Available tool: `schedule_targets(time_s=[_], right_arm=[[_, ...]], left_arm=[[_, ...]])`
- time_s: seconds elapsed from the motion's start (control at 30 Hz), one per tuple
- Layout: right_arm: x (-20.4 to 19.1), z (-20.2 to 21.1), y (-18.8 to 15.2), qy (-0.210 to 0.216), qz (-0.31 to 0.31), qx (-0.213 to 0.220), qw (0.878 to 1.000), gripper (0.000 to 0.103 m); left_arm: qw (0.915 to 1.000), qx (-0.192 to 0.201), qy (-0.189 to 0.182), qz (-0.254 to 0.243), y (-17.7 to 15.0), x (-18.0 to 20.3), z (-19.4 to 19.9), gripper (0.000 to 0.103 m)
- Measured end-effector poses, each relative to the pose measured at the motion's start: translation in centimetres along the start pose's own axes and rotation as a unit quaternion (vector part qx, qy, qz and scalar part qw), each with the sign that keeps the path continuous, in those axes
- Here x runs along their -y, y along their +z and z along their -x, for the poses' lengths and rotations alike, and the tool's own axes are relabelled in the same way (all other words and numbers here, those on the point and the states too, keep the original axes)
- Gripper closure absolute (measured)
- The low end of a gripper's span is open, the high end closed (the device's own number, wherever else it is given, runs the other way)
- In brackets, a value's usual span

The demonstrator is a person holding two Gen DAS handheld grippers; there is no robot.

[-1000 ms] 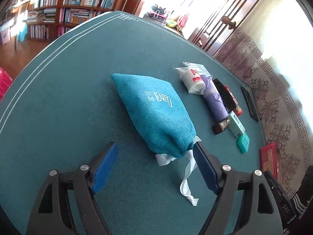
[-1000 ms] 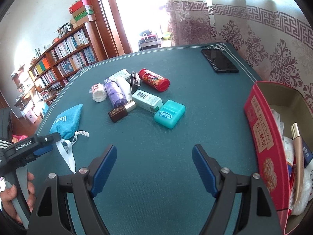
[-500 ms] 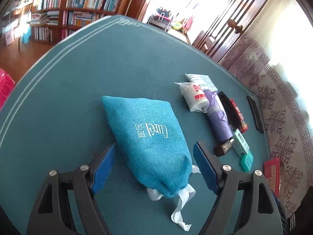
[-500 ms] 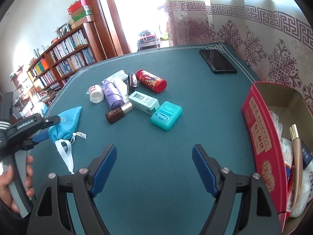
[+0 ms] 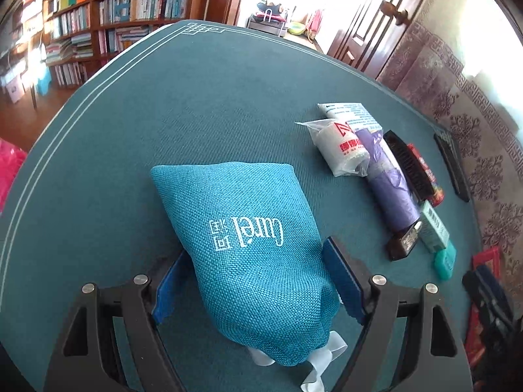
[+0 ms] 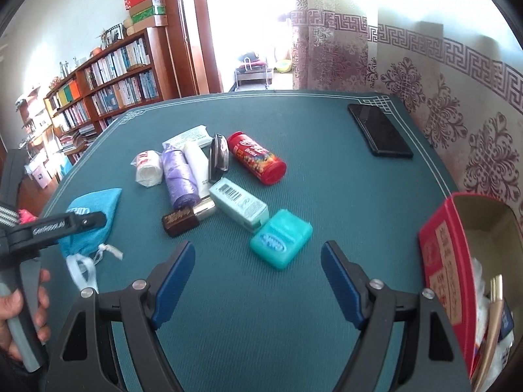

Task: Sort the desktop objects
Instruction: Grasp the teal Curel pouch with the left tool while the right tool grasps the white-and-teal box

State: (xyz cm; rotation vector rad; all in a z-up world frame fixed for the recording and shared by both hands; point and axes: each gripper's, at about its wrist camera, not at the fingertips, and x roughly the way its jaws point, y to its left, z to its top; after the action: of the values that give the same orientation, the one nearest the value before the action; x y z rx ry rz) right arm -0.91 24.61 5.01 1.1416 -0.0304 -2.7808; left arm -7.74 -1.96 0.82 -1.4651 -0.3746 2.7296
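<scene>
A teal fabric drawstring pouch [image 5: 248,228] lies on the green table [image 5: 163,114], and it lies between the blue pads of my left gripper [image 5: 256,251]. That gripper stands open, one finger on each side of the pouch. The right wrist view shows the same pouch [image 6: 98,209] at the far left, under the left gripper [image 6: 59,228] held by a hand [image 6: 19,310]. My right gripper [image 6: 258,246] is open and holds nothing. A teal floss box [image 6: 281,243] sits just beyond its fingertips.
Small items cluster mid-table: a red can [image 6: 256,158], mint carton [image 6: 238,202], brown bottle [image 6: 186,219], purple roll [image 6: 179,176], wrapped gauze [image 6: 148,170] and black brush [image 6: 219,156]. A phone [image 6: 379,134] lies far right. An open red box [image 6: 441,261] with things inside stands at the right edge.
My left gripper slid forward over the pouch, whose body now lies between the fingers instead of ahead of them. The right gripper drifted closer to the floss box. Both stayed open.
</scene>
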Motion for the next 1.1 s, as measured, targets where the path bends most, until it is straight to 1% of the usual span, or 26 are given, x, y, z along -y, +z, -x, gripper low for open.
schedule_targets(time_s=[0.1, 0.2, 0.27, 0.43, 0.5, 0.6, 0.63, 0.73, 0.8, 0.9, 1.0, 1.1], right_arm=[[0.2, -1.8, 0.8, -0.009, 0.006, -0.012, 1.000, 0.021], [0.1, -3.4, 1.5, -0.009, 0.016, -0.022, 1.000, 0.021], [0.0, -4.1, 2.0, -0.010, 0.025, -0.026, 0.999, 0.021], [-0.9, -5.7, 2.9, -0.010, 0.052, -0.037, 0.998, 0.029], [-1.1, -6.4, 3.1, -0.010, 0.059, -0.044, 0.997, 0.035], [-1.4, -7.0, 3.0, -0.002, 0.062, -0.051, 0.997, 0.041], [-1.5, -7.1, 3.0, -0.002, 0.064, -0.052, 0.997, 0.041], [-1.6, -7.3, 2.7, 0.003, 0.065, -0.055, 0.996, 0.047], [-1.7, -7.4, 2.5, 0.009, 0.065, -0.060, 0.996, 0.056], [-2.1, -7.2, 2.3, 0.005, 0.070, -0.060, 0.996, 0.061], [-2.2, -6.9, 2.1, 0.011, 0.066, -0.061, 0.996, 0.068], [-2.4, -6.5, 1.8, 0.016, 0.063, -0.060, 0.996, 0.073]], left_arm=[[0.9995, 0.000, 0.015, -0.029, -0.3, 0.8, -0.3, 0.016], [0.9989, 0.002, 0.020, -0.043, -0.4, 1.1, -0.4, 0.012], [0.9983, 0.001, 0.026, -0.052, -0.5, 1.3, -0.6, 0.012], [0.9959, 0.001, 0.044, -0.079, -0.9, 1.7, -0.7, 0.012], [0.9942, 0.002, 0.057, -0.091, -1.1, 1.9, -0.8, 0.012], [0.9929, 0.006, 0.066, -0.099, -1.2, 2.1, -0.9, 0.011], [0.9930, 0.007, 0.065, -0.098, -1.2, 2.0, -0.9, 0.011], [0.9927, 0.011, 0.064, -0.102, -1.3, 2.0, -1.0, 0.007], [0.9923, 0.012, 0.063, -0.106, -1.3, 2.1, -1.1, 0.004], [0.9927, 0.013, 0.061, -0.103, -1.2, 2.0, -1.0, 0.004], [0.9935, 0.019, 0.055, -0.098, -1.1, 1.8, -1.0, 0.004], [0.9939, 0.022, 0.050, -0.095, -1.1, 1.6, -0.9, 0.004]])
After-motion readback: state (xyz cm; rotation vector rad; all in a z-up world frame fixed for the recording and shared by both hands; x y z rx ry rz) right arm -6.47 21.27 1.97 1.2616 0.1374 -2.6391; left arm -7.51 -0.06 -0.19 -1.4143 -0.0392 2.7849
